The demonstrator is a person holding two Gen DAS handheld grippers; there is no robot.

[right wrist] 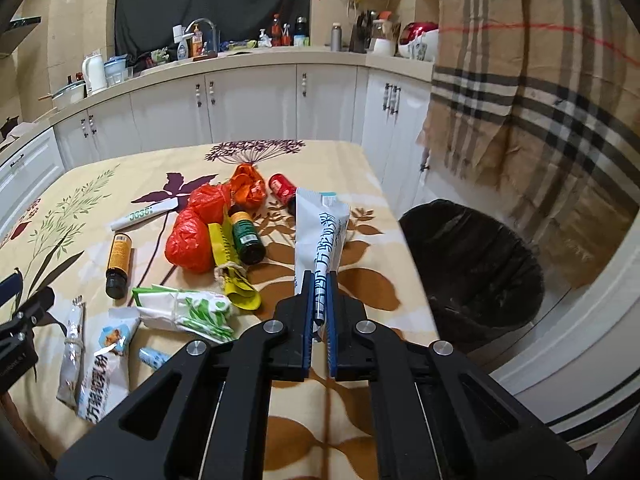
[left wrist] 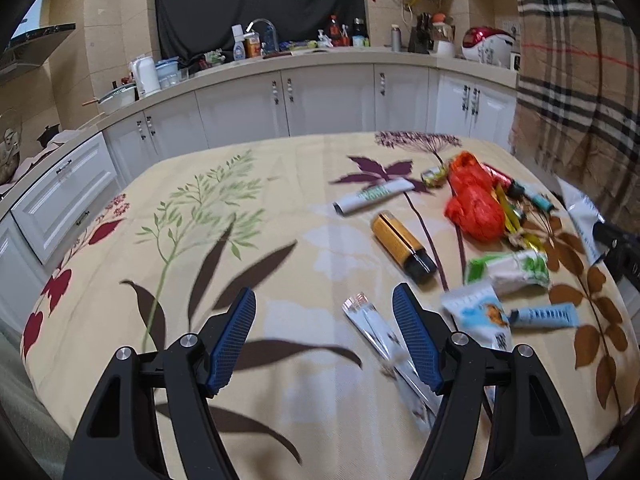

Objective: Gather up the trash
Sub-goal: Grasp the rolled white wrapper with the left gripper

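I am working over a floral tablecloth (left wrist: 248, 240) in a kitchen with white cabinets (right wrist: 248, 100). My right gripper (right wrist: 319, 300) is pinching a white sachet (right wrist: 320, 232), its jaws clamped on the near end, left of the black bin (right wrist: 472, 264). My left gripper (left wrist: 324, 304) is hanging open above a clear wrapper (left wrist: 372, 324); the remaining trash is lying to its right.

Even, moderately bright indoor light in both views, with no harsh glare. Fisheye bending curves the cabinets (left wrist: 328, 96) and darkens the corners. The left view shows motion blur on wrappers (left wrist: 472, 312) beside the tool; the right view is sharper.
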